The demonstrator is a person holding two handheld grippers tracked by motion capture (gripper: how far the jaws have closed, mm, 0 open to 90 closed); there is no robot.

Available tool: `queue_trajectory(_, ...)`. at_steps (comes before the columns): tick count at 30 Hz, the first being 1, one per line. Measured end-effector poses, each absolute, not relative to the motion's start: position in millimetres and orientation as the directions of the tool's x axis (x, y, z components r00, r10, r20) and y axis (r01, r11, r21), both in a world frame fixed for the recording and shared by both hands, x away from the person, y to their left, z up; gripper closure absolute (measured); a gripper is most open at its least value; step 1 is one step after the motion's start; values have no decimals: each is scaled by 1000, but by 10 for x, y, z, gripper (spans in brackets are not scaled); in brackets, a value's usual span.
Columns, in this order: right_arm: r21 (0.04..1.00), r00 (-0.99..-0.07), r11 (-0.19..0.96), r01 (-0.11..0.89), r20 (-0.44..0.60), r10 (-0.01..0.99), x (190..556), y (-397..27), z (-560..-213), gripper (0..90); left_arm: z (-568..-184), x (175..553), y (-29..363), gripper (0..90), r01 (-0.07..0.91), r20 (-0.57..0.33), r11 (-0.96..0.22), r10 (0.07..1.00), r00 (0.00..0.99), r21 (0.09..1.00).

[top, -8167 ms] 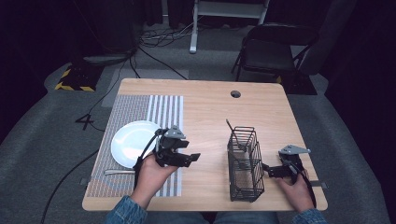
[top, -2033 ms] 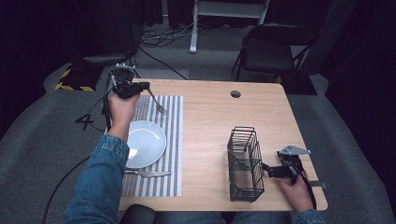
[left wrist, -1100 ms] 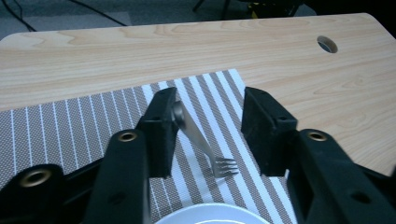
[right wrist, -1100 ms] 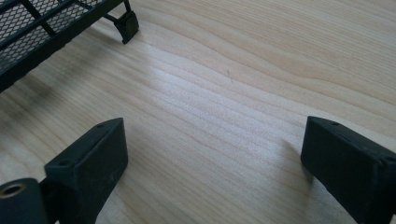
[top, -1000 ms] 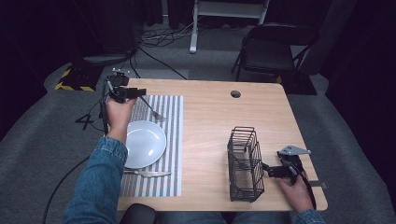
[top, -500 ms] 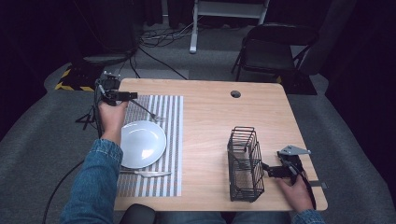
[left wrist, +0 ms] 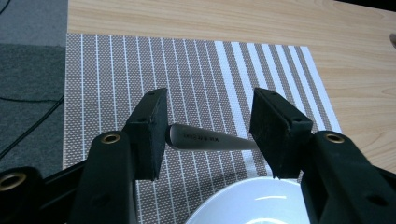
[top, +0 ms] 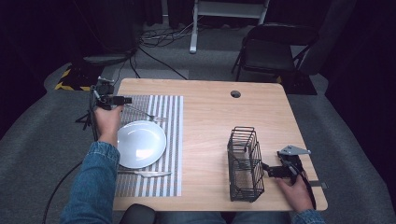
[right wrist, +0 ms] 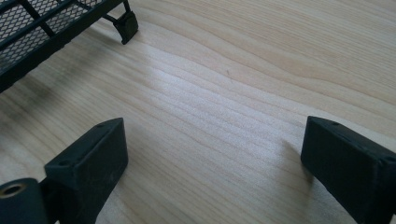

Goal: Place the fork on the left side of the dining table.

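A silver fork (top: pixel 141 113) lies on the striped placemat (top: pixel 172 140) just beyond the white plate (top: pixel 140 143). My left gripper (top: pixel 123 99) hovers at the mat's far left corner, open. In the left gripper view the fork's handle (left wrist: pixel 205 139) lies on the placemat (left wrist: pixel 187 70) between the parted jaws of the left gripper (left wrist: pixel 208 128), its end close to the left jaw, and the plate's rim (left wrist: pixel 247 205) shows below. My right gripper (top: pixel 270 170) rests open on the table, right of the black wire basket (top: pixel 245 163). Bare wood lies between the right gripper's (right wrist: pixel 210 154) jaws.
Another piece of silver cutlery (top: pixel 142 173) lies on the mat in front of the plate. The basket's foot (right wrist: pixel 126 22) shows at the upper left of the right gripper view. A cable hole (top: pixel 236 94) sits near the table's far edge. A chair (top: pixel 271 51) stands beyond.
My left gripper has carried the fork leftward over the mat's far end and lowered it; the fork now lies on the mat and the jaws have parted. The right gripper has not moved.
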State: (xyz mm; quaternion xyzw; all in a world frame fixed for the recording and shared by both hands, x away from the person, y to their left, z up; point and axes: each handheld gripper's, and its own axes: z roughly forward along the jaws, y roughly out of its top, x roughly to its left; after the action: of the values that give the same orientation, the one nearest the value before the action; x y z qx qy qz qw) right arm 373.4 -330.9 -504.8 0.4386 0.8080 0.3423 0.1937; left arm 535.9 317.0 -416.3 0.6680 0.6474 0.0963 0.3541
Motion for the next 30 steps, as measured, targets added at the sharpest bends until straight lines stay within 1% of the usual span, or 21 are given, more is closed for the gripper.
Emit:
queue_trajectory(6, 723, -539, 380, 577, -12, 842, 3734, -3307, -5048, 73, -4215, 5371, 3191, 473, 799, -316, 85, 939, 135, 595)
queue_trajectory(19, 723, -538, 379, 578, -12, 843, 3734, -3307, -5048, 73, -4285, 5393, 3248, 474, 797, -337, 118, 935, 112, 592)
queue_trajectory(27, 723, -538, 379, 578, -12, 843, 3734, -3307, -5047, 73, -4210, 5336, 3203, 472, 782, -325, 98, 936, 138, 615)
queue_trajectory(30, 723, -538, 379, 578, -12, 843, 3734, -3307, -5048, 73, -4145, 5284, 3155, 471, 770, -319, 82, 934, 163, 632)
